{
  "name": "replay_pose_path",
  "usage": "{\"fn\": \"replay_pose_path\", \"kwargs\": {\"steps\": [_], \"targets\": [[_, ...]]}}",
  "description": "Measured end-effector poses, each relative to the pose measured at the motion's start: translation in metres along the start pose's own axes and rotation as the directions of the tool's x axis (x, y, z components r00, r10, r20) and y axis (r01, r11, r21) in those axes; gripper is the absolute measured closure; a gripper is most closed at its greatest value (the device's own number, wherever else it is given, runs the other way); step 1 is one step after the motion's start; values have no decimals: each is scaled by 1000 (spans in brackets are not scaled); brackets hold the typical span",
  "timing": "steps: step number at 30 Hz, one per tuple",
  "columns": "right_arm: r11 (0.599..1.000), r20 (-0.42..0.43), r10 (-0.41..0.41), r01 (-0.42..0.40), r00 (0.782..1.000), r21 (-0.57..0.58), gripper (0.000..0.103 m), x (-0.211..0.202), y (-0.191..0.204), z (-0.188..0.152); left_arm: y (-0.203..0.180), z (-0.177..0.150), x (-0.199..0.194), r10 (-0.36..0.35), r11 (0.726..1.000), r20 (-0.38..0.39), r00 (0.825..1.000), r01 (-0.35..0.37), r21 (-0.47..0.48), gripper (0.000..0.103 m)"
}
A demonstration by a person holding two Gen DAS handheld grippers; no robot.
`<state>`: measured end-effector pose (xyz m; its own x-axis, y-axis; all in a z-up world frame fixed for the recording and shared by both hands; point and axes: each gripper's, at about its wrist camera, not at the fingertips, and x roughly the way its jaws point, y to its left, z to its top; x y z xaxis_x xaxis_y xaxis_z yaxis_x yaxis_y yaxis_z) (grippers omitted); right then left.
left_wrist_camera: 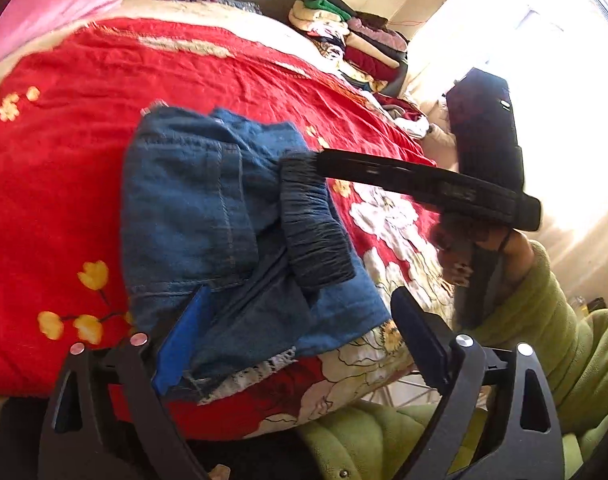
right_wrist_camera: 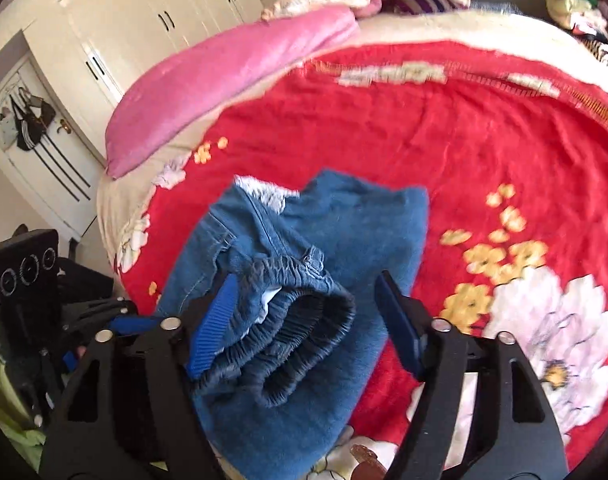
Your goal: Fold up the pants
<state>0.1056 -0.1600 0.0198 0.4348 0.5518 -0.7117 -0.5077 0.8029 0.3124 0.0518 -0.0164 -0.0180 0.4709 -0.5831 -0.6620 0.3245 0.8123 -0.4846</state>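
- A bedroom: a bed covered by a red blanket printed with yellow and white flowers (right_wrist_camera: 483, 128), a pink pillow (right_wrist_camera: 232, 80) at its head, cream wardrobe doors (right_wrist_camera: 152, 12) behind, and a pile of folded clothes (left_wrist_camera: 355, 44) at the far side.
- The blue denim pants with a dark elastic waistband (right_wrist_camera: 304, 280) lie on the blanket near the bed's edge, already folded into a compact, somewhat lumpy bundle; the gathered waistband sits on top.
- The right gripper (right_wrist_camera: 304, 316) has its jaws wide apart and straddles the waistband end; its blue-padded finger appears to touch the elastic, but nothing is clamped.
- The left gripper (left_wrist_camera: 300, 336) is likewise spread wide at the bundle's near edge, one blue pad against the denim, gripping nothing.
- Seen from the left wrist, the bundle's long axis runs away from the left gripper, while the right gripper reaches in from the side across the waistband.
- Judgement: the right gripper is nearer the waistband, so any last fold or tuck would likely start there, with the left gripper steadying the opposite edge.
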Motion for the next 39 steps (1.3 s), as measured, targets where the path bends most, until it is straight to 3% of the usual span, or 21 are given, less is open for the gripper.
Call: {"fn": "replay_pose_path", "kwargs": {"steps": [7,13,18,21,22,23,26,28,31,32,33,35,36,39], "targets": [[998,90,-25,30,996,-56,26,-43,7,-8,-1,6,-20,56,998,45,997,-56,5,5],[987,150,-12,36,989,-155,24,-81,27,-26,8,16,-25,139,990,56,989,-139,0,5],[958,119,30,5,992,-288,24,-87,57,-42,25,34,-24,159,987,59,985,-157,-37,5],[914,58,63,-34,996,-404,24,-73,83,-55,39,49,-20,171,983,52,984,-167,-76,9],[897,41,61,-37,997,-441,27,-66,92,-59,42,55,-17,176,983,46,983,-172,-70,24],[882,25,62,-43,998,-470,39,-60,98,-62,43,58,-14,179,982,42,983,-176,-65,40],[828,-42,83,-93,996,-553,62,-32,121,-67,45,67,1,189,981,2,982,-189,-42,54],[791,-59,83,-102,995,-604,68,-18,133,-70,46,71,15,217,976,-26,976,-217,-18,55],[706,-52,8,-42,999,-707,70,12,150,-72,51,74,26,248,969,-44,968,-248,-9,55],[697,-63,-12,-37,998,-716,77,22,150,-71,54,74,29,251,968,-46,967,-251,-12,54],[703,-115,-27,-63,993,-709,99,34,147,-72,56,75,30,252,967,-45,967,-253,-18,54],[719,-208,-40,-117,977,-685,101,48,140,-79,59,75,33,247,968,-45,968,-248,-25,53],[718,-206,-24,-126,978,-685,101,45,138,-83,61,74,33,243,969,-43,969,-245,-28,53],[770,-235,31,-173,972,-614,100,42,125,-86,62,73,36,240,970,-38,970,-241,-26,51]]}}
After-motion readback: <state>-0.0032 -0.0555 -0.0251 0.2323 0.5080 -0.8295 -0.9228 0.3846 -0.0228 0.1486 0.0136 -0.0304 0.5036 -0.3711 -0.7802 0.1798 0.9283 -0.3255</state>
